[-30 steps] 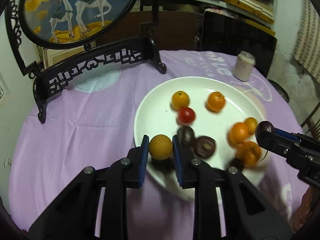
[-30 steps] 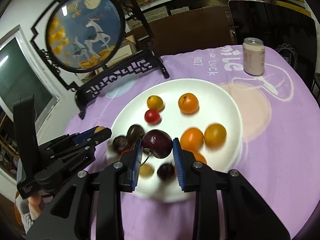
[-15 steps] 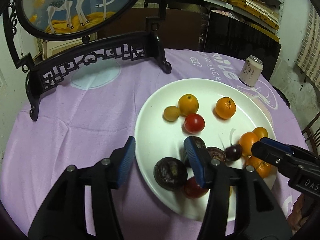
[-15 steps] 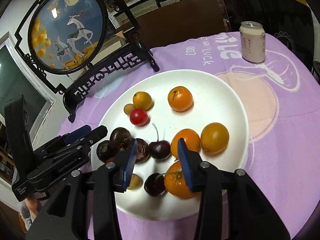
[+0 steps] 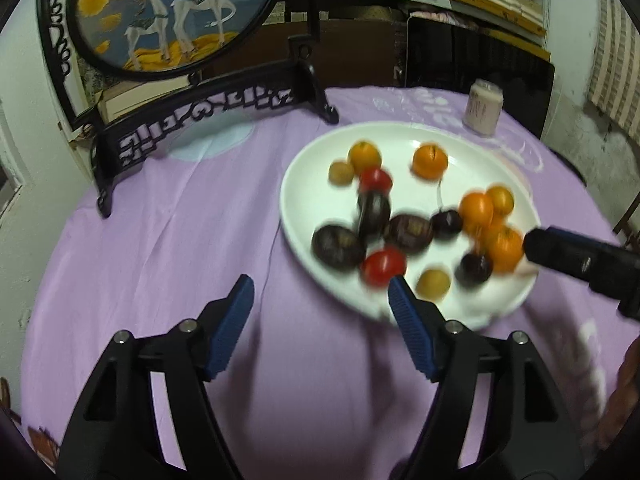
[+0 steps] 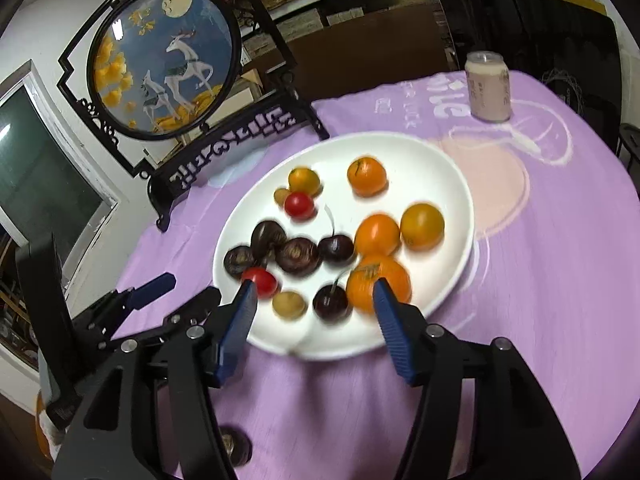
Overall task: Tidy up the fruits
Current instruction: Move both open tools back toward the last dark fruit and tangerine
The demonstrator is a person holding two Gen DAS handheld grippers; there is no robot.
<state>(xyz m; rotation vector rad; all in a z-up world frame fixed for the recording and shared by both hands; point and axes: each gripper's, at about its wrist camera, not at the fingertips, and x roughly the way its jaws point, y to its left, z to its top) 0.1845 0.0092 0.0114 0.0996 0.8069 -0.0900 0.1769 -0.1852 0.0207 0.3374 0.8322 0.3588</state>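
A white plate (image 5: 316, 152) (image 6: 432, 152) on the purple cloth holds several fruits: oranges (image 5: 430, 160) (image 6: 367, 176), red cherry tomatoes (image 5: 384, 266) (image 6: 299, 205), dark passion fruits (image 5: 338, 246) (image 6: 298, 255), dark cherries (image 5: 475, 268) (image 6: 330, 303) and small yellow fruits (image 5: 433, 283) (image 6: 288, 303). My left gripper (image 5: 320, 296) is open and empty over the cloth at the plate's near-left edge. My right gripper (image 6: 314, 294) is open and empty over the plate's near rim; it also shows in the left wrist view (image 5: 580, 256).
A black carved stand with a round deer picture (image 5: 176, 16) (image 6: 164, 64) stands at the back left. A pale drink can (image 5: 482, 108) (image 6: 488, 86) stands behind the plate. A dark round fruit (image 6: 234, 446) lies on the cloth under my right gripper.
Both grippers have let go of their fruit, a yellow one and a cherry, opened wide and pulled back from the plate toward the near edge. The fruits now lie on the plate.
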